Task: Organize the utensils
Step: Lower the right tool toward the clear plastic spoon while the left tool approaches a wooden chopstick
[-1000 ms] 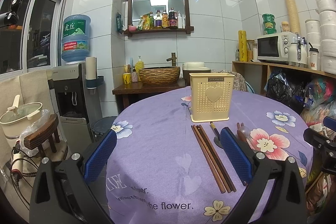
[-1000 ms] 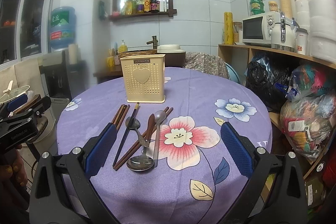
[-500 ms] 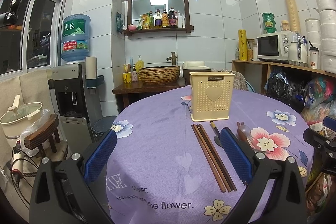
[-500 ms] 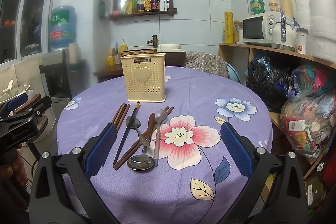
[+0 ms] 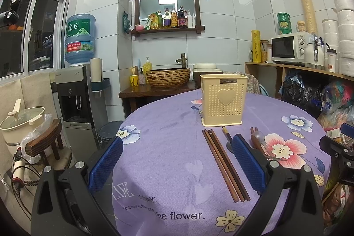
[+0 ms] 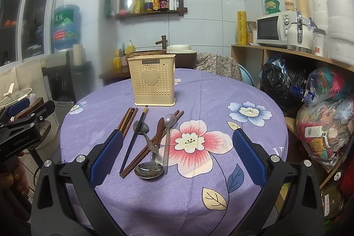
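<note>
A cream perforated utensil holder [image 5: 223, 101] [image 6: 153, 82] with a heart on its front stands upright on the purple flowered tablecloth [image 5: 168, 160] [image 6: 212, 103]. In front of it lie brown chopsticks [image 5: 223, 164] [image 6: 127, 117], a black chopstick [image 6: 134, 137], more brown chopsticks [image 6: 152, 145] and metal spoons [image 6: 149, 167] in a loose pile. My left gripper [image 5: 177, 163] hovers open over the table's near left part, its right pad beside the brown chopsticks. My right gripper [image 6: 177, 157] hangs open above the pile, holding nothing.
The round table's edge drops off on the left toward a water dispenser [image 5: 77, 90] and a wooden stool [image 5: 45, 141]. Bags [image 6: 320, 116] and a shelf with a microwave [image 6: 272, 29] crowd the right side. A chair back [image 6: 218, 66] sits behind the table.
Both views have shifted very slightly; the right gripper has edged a little closer to the pile. No utensil has moved.
</note>
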A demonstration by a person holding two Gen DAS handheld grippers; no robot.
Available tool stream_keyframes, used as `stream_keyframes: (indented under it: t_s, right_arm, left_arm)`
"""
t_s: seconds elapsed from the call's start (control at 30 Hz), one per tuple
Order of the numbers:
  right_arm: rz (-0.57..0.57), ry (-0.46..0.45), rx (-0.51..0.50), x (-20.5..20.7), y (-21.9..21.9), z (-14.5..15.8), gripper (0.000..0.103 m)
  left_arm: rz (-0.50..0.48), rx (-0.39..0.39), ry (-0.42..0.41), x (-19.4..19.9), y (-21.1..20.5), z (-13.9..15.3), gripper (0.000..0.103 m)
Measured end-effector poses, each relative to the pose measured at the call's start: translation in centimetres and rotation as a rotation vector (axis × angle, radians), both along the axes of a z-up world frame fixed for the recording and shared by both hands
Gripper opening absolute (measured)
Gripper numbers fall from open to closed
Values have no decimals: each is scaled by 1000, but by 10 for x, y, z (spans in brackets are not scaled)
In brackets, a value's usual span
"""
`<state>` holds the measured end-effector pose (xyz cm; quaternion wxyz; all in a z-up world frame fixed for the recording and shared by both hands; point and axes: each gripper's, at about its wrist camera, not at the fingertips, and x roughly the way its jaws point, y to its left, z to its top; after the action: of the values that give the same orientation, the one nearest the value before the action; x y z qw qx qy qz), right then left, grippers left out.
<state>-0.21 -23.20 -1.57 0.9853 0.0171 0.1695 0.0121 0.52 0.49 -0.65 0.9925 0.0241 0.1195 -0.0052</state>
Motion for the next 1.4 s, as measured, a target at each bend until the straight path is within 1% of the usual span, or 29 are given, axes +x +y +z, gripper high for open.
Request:
stream_keyframes:
  t_s: [0.27, 0.4, 0.53, 0.63, 0.7, 0.8, 0.87, 0.93, 1.0, 1.17, 1.33, 1.4]
  right_arm:
    - [6, 7, -3, 2, 1, -1, 98]
    - [31, 47, -19, 12, 5, -3, 98]
    - [106, 118, -27, 35, 6, -10, 98]
    - [142, 168, -22, 51, 4, -13, 98]
    - [143, 185, -36, 61, 2, -15, 98]
    - [136, 229, -67, 82, 0, -20, 98]
    - [110, 296, -85, 103, -2, -26, 98]
    - [95, 339, -75, 115, -7, -31, 98]
    - [81, 387, -54, 131, -12, -35, 98]
    - [45, 453, -55, 152, -16, -45, 98]
    - [58, 508, -52, 166, -11, -54, 98]
    - [56, 525, -57, 171, -10, -57, 98]
  left_arm:
    - [1, 1, 5, 1, 0, -1, 98]
    - [-10, -11, 51, 8, 4, -7, 98]
    - [-23, -6, 138, 28, 6, -13, 98]
    - [-39, -14, 238, 48, 9, -19, 98]
    - [-66, -32, 310, 64, 13, -25, 98]
    - [-105, -46, 372, 83, 16, -31, 98]
    - [-108, -37, 405, 95, 16, -33, 98]
    - [-108, -28, 436, 108, 15, -33, 98]
    - [-114, -28, 463, 120, 13, -32, 95]
    - [-144, -26, 539, 142, -1, -36, 80]
    - [-155, 2, 585, 148, -18, -46, 73]
    - [-154, 10, 598, 152, -20, -48, 73]
